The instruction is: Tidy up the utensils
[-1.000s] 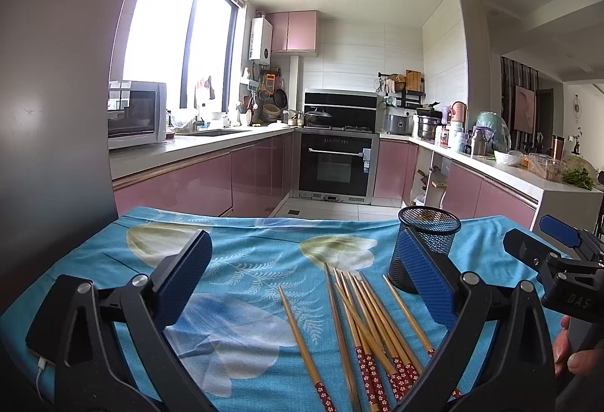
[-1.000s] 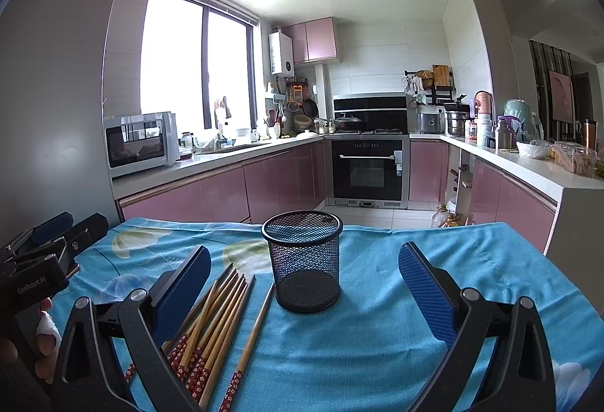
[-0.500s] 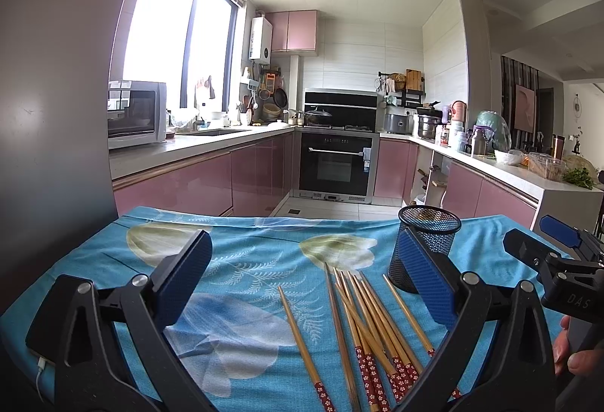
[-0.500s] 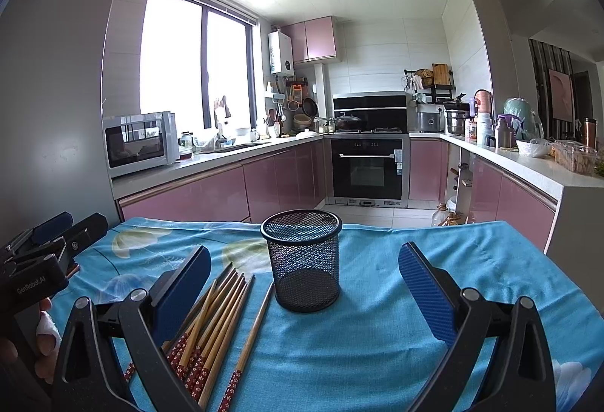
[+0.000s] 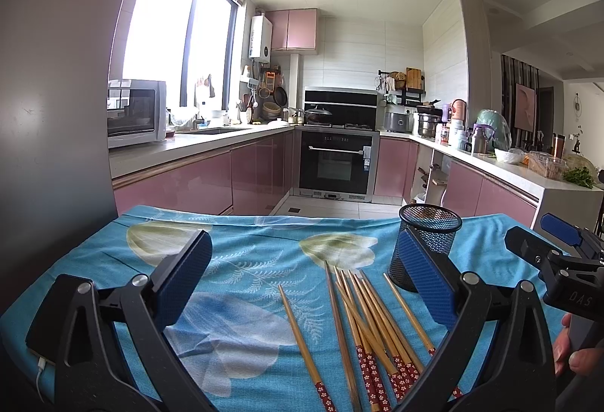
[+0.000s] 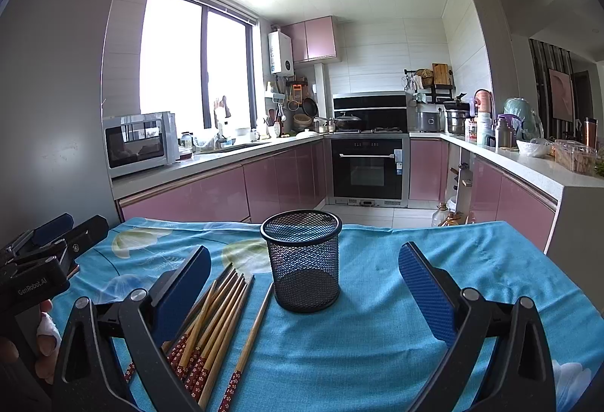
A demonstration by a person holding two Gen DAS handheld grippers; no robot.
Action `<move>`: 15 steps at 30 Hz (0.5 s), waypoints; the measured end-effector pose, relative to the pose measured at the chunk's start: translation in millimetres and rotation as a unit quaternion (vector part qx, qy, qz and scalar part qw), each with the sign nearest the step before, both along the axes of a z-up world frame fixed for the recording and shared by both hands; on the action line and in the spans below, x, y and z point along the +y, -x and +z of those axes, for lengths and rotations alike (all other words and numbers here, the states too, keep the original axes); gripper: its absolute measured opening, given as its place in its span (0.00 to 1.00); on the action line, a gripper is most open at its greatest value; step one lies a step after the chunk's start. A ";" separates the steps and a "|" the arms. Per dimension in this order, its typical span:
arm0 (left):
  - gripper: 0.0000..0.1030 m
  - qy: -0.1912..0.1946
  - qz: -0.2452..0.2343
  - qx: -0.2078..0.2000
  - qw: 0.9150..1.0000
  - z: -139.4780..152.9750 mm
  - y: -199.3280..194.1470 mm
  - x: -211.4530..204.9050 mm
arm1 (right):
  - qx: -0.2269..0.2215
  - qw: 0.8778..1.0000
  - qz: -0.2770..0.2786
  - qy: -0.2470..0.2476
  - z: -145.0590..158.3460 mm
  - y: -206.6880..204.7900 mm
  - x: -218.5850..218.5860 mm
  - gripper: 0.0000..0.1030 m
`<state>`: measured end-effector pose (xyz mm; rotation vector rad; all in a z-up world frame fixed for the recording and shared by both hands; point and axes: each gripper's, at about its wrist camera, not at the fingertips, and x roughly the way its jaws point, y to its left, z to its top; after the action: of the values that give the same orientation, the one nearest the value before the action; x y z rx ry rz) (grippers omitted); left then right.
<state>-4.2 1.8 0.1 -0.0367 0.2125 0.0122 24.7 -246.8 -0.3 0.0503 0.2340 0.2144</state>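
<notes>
Bamboo chopsticks (image 5: 362,329) unmoved beside empty mesh cup (image 6: 304,261), both grippers (image 5: 302,283) (image 6: 304,295) as before, wide open, holding nothing: sorting not yet begun.

A table covered with a turquoise floral cloth (image 6: 377,336) fills the lower half of both views. On the cloth a black mesh cup (image 6: 304,261) stands upright at centre of the right wrist view, its inside bare. Lower left of it lie bamboo chopsticks (image 6: 211,325) with red patterned ends, bunched loosely, one (image 6: 249,340) apart just beside the cup. A phone with cable (image 5: 37,361) rests at the lower-left table edge in the left wrist view
</notes>
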 end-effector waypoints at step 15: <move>0.94 -0.002 -0.003 0.013 1.000 -4.1 -5.9 -1.2 | 0.006 1.000 0.005 -0.002 -1.2 -2.7 0.2 0.94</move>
<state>1.6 0.6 -3.9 -0.0321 0.2392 0.0066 27.3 -246.6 -1.5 0.0537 0.2450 0.2250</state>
